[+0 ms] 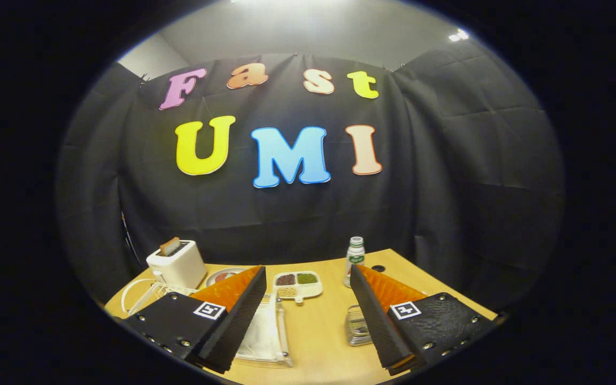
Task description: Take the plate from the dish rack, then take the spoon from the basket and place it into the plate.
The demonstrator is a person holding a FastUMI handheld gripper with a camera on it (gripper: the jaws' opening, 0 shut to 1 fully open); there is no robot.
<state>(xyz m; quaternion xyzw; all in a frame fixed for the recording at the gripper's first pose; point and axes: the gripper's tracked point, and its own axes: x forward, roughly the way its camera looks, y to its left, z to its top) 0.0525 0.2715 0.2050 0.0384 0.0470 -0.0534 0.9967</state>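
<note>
My gripper [306, 274] is open above the wooden table [318, 326], its orange-and-black fingers [236, 315] spread wide with nothing between them. Just right of the left finger lies a clear, pale rack-like tray [266, 331] with a raised rail on its right side; what it holds is hard to make out. A small see-through basket [357, 326] stands against the inner side of the right finger, partly hidden by it, and I cannot make out its contents. A round plate [225, 276] with something red on it peeks out behind the left fingertip.
A white toaster [177, 263] with a slice in it stands at the back left, with a white wire frame [139, 299] in front of it. A white sectioned dish of grains [297, 283] lies beyond the fingers. A small bottle [355, 258] stands behind the right fingertip.
</note>
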